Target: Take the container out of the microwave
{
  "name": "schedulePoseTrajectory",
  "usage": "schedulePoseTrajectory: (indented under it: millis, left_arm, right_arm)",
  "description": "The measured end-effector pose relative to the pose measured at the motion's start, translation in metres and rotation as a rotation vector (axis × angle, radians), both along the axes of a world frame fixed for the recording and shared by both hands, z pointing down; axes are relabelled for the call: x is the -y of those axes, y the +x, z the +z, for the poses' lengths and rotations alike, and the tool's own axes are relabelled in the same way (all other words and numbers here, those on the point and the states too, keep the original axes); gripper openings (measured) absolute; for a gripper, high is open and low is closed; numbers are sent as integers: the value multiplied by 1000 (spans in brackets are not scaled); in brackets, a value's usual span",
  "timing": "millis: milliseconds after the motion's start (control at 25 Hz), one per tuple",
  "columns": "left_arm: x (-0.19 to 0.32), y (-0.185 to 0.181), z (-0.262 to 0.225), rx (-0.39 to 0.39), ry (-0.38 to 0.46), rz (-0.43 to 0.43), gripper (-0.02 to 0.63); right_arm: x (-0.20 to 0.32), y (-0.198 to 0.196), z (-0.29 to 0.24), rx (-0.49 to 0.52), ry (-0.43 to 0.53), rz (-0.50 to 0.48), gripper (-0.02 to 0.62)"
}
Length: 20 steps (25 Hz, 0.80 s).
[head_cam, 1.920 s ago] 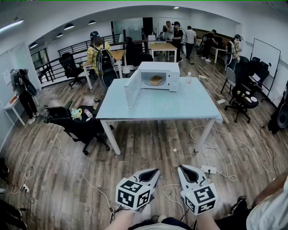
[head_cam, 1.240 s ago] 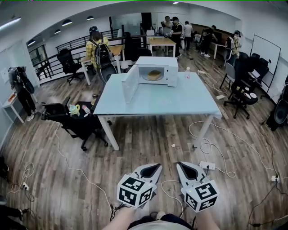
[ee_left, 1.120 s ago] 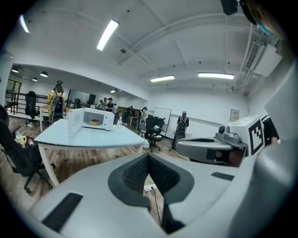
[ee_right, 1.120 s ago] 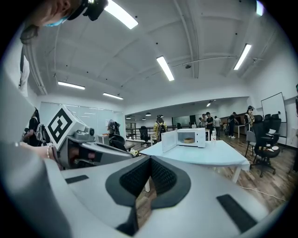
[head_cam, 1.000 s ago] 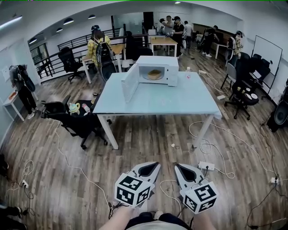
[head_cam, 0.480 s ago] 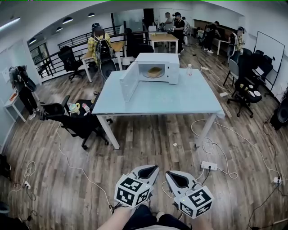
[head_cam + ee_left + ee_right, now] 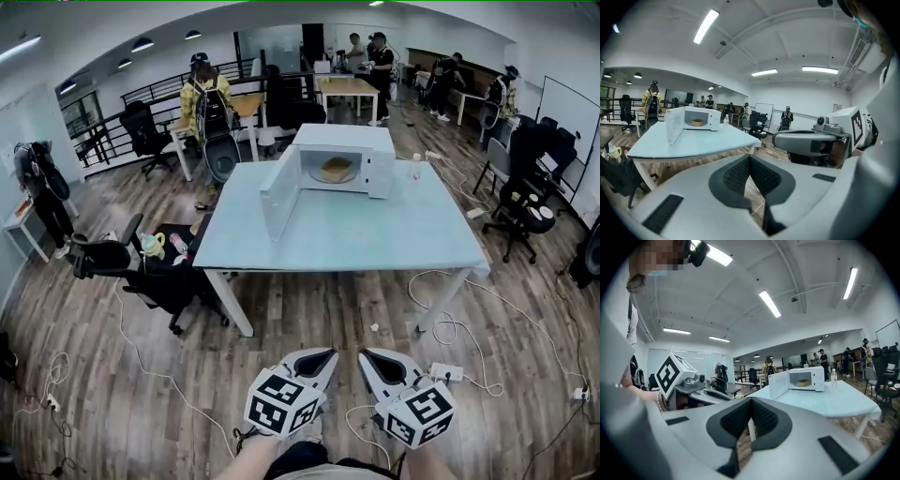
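A white microwave (image 7: pixel 339 157) stands at the far side of a pale blue table (image 7: pixel 375 239), its door (image 7: pixel 279 192) swung open to the left. Inside it sits a tan round container (image 7: pixel 337 169), which also shows in the left gripper view (image 7: pixel 698 122) and the right gripper view (image 7: pixel 803 382). My left gripper (image 7: pixel 323 354) and right gripper (image 7: pixel 367 354) hang side by side low in the head view, over the wooden floor and well short of the table. Both are shut, with nothing between the jaws of the left gripper (image 7: pixel 750 157) or the right gripper (image 7: pixel 751 399).
A small clear bottle (image 7: pixel 416 167) stands to the right of the microwave. A black office chair (image 7: pixel 141 267) with clutter sits at the table's left. Cables (image 7: pixel 450 323) and a power strip (image 7: pixel 446 372) lie on the floor. More chairs (image 7: pixel 530 202) and several people fill the back.
The table and microwave have come nearer and look larger in the head view. Both grippers moved forward together toward the table, their jaws still closed.
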<state>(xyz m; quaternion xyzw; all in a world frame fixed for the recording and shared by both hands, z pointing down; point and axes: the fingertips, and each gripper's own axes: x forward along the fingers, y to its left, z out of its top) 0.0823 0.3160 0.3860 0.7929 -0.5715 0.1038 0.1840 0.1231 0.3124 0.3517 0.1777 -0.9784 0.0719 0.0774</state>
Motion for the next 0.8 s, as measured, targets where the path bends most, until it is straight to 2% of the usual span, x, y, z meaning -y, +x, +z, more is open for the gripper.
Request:
schedulePoseTrajectory:
  millis: [200, 360, 800]
  left_arm:
    - [43, -60, -17, -5, 44, -16, 12]
    - [69, -94, -21, -6, 54, -4, 12]
    - [126, -118, -9, -37, 27, 51, 12]
  right_arm:
    - [44, -50, -14, -19, 55, 9, 10]
    - [69, -82, -13, -20, 50, 37, 11]
    - [118, -115, 7, -64, 2, 66, 11]
